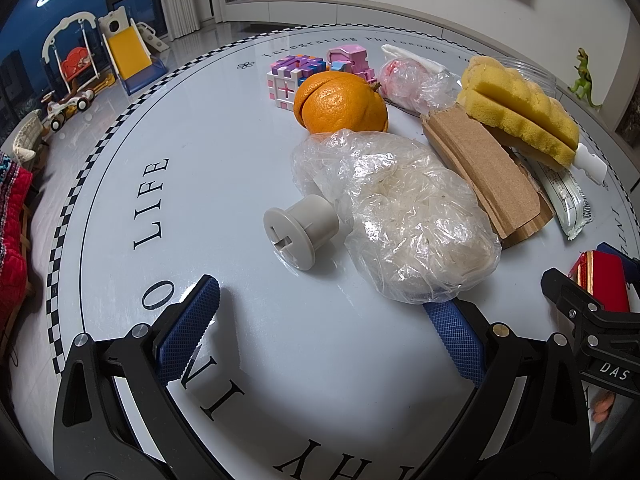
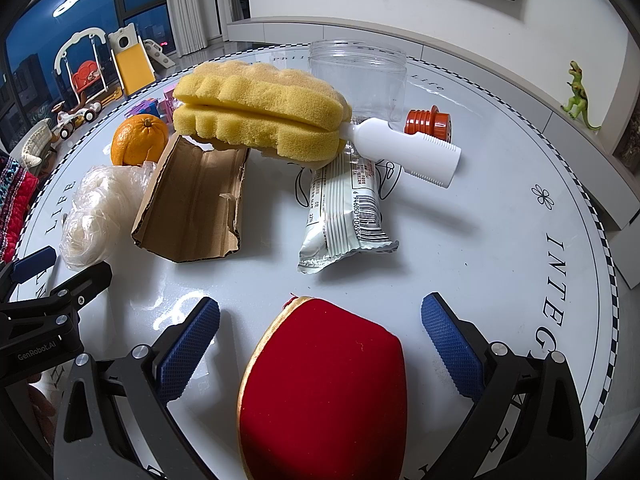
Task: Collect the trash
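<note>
Both tongs stand wide apart and grip nothing. Left tongs (image 1: pixel 320 320) hover low over the round white counter (image 1: pixel 240 140); the crumpled clear plastic bag (image 1: pixel 396 216) lies at one o'clock from them, its near edge draped over the right finger's tip, though real contact is hard to judge. A grey plastic spool (image 1: pixel 300 236) sits just beside the bag at twelve o'clock, an orange (image 1: pixel 340 108) beyond. Right tongs (image 2: pixel 320 326) straddle a red pouch (image 2: pixel 324 392) without touching it. At twelve o'clock lies a white snack wrapper (image 2: pixel 344 216), at eleven a torn cardboard piece (image 2: pixel 196 204), with a yellow sponge brush (image 2: pixel 260 112) resting across both. A clear jar (image 2: pixel 358 76) stands farther back.
</note>
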Available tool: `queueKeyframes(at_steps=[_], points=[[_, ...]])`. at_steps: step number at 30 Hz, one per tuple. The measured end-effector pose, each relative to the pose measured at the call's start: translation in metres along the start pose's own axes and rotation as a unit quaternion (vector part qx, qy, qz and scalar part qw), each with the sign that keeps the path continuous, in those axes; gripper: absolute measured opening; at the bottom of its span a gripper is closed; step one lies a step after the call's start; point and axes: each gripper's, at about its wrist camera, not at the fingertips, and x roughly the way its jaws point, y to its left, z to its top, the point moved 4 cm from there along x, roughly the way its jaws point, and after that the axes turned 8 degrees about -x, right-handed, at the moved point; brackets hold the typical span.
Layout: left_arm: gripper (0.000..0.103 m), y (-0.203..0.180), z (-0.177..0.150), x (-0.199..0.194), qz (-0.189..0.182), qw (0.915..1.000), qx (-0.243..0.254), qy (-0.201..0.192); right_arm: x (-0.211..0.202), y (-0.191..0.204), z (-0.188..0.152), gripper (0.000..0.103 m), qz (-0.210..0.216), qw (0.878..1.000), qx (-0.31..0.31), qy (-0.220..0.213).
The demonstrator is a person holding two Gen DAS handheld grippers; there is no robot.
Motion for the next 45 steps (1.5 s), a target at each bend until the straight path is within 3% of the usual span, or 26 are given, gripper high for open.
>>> queueKeyframes(at_steps=[11, 14, 25, 33, 37, 39, 40, 45], points=[[0.098, 0.000, 0.000, 0.000, 0.000, 1.0000, 0.000, 0.000, 0.000, 0.000, 0.000, 0.100, -0.001, 1.000, 0.000, 0.000], [0.098, 0.002, -0.001, -0.004, -0.018, 0.9998, 0.000, 0.009, -0.003, 0.000, -0.002, 0.100, 0.005, 1.000, -0.002, 0.006], [0.098, 0.028, 0.001, -0.056, -0.027, 0.9991, 0.008, -0.033, -0.062, 0.007, 0.005, 0.100, 0.028, 0.997, -0.062, -0.043], [0.098, 0.008, 0.023, -0.064, -0.039, 0.9972, 0.036, -0.052, -0.071, -0.002, -0.010, 0.100, 0.044, 0.997, -0.064, -0.023], [0.098, 0.000, 0.025, -0.067, -0.049, 0.9963, 0.039, -0.059, -0.056, 0.001, -0.014, 0.089, 0.054, 0.997, -0.048, -0.007], [0.098, -0.004, 0.023, -0.067, -0.054, 0.9959, 0.043, -0.058, -0.045, 0.003, -0.016, 0.069, 0.045, 0.998, -0.051, 0.010], [0.098, -0.006, 0.023, -0.066, -0.054, 0.9957, 0.047, -0.058, -0.039, 0.004, -0.018, 0.065, 0.044, 0.998, -0.050, 0.020], [0.098, -0.022, 0.026, -0.057, -0.045, 0.9948, 0.072, -0.056, -0.039, 0.001, -0.022, 0.060, 0.048, 0.998, -0.047, 0.014]])
